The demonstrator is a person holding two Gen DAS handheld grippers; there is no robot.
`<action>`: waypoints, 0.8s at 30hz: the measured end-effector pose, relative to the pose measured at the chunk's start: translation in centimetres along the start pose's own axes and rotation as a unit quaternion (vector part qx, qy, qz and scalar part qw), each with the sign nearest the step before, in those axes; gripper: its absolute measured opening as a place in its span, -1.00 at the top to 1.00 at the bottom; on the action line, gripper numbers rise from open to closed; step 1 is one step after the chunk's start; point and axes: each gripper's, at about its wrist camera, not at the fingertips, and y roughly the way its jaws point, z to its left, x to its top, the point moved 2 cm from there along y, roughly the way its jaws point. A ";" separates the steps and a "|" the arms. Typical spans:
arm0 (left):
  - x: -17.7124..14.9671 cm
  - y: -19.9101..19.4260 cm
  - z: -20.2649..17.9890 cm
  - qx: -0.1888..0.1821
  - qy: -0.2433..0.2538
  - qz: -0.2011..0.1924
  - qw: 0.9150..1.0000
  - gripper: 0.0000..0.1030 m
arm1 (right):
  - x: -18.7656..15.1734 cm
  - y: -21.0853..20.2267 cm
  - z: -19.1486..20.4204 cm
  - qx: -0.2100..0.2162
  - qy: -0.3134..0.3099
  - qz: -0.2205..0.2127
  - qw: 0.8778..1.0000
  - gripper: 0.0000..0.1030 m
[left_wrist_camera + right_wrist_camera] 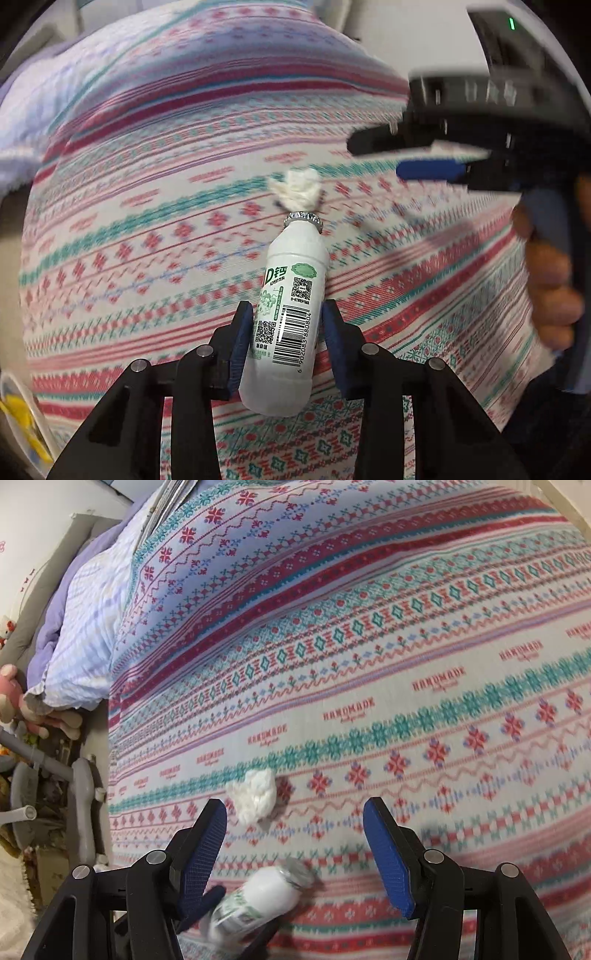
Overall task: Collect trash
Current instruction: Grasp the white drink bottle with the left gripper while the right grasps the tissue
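- Left gripper (284, 325): its jaws flank one white drink bottle (291, 295) lying on the bed's patterned blanket (147, 229); contact looks likely, though unclear.
- Bottle's long axis runs away from the left wrist camera, foil neck farthest.
- One crumpled tissue (297, 188) lies just beyond.
- Only the right view shows stuffed toys (26, 705) bedside; right gripper (295, 823) jaws wide, empty.

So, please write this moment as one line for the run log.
left gripper: shut on bottle | right gripper: open, empty | tissue wad: on bedspread
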 end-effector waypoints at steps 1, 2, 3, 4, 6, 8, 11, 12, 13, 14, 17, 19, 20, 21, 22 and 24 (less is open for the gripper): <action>-0.1 -0.5 0.5 0.002 -0.009 -0.004 1.000 0.21 | 0.1 0.4 0.1 -0.005 -0.006 0.001 1.000 -0.29; -0.3 -0.9 1.0 0.003 -0.017 -0.006 1.000 0.21 | 0.2 0.8 0.2 -0.006 -0.012 0.003 1.000 -0.29; -0.6 -1.3 1.5 0.003 -0.026 -0.009 1.000 0.21 | 0.2 1.3 0.4 -0.006 -0.019 0.005 1.000 -0.29; -0.7 -1.8 2.0 0.004 -0.035 -0.011 0.999 0.21 | 0.3 1.6 0.7 -0.008 -0.025 0.005 1.000 -0.29; -1.0 -2.7 2.9 0.006 -0.049 -0.015 0.999 0.21 | 0.2 2.3 1.2 -0.015 -0.037 0.006 0.999 -0.29; -1.3 -3.4 3.9 0.008 -0.058 -0.019 0.998 0.21 | 0.1 3.0 1.7 -0.015 -0.050 0.009 0.999 -0.29; -2.1 -3.9 4.0 0.011 -0.075 -0.022 0.997 0.21 | -0.1 4.0 2.6 -0.017 -0.061 0.011 0.998 -0.29; -2.3 -4.1 4.3 0.010 -0.079 -0.023 0.997 0.21 | -0.2 4.3 2.8 -0.016 -0.065 0.011 0.998 -0.29; -2.4 -4.0 4.2 0.009 -0.081 -0.025 0.996 0.21 | -0.3 4.6 3.2 -0.017 -0.069 0.010 0.997 -0.29; -2.5 -4.1 4.7 0.011 -0.085 -0.026 0.996 0.21 | -0.3 4.9 3.4 -0.020 -0.072 0.009 0.997 -0.29; -2.9 -5.2 6.5 0.009 -0.109 -0.038 0.993 0.21 | -0.6 6.6 4.3 -0.036 -0.091 0.009 0.995 -0.29; -3.0 -6.0 7.7 0.006 -0.124 -0.051 0.991 0.21 | -1.1 8.2 4.7 -0.059 -0.112 0.010 0.992 -0.22; -3.1 -6.4 8.2 0.005 -0.129 -0.055 0.990 0.21 | -1.3 8.6 5.0 -0.070 -0.124 0.010 0.990 0.33; -3.3 -7.0 8.9 0.006 -0.137 -0.061 0.989 0.21 | -1.5 8.6 5.5 -0.085 -0.144 0.002 0.986 0.79; -3.2 -7.0 9.3 0.004 -0.143 -0.063 0.988 0.21 | -1.5 8.0 6.2 -0.076 -0.151 -0.004 0.986 0.80; -3.3 -7.0 10.1 0.000 -0.158 -0.065 0.985 0.21 | -1.6 5.7 7.9 -0.026 -0.148 -0.029 0.988 0.81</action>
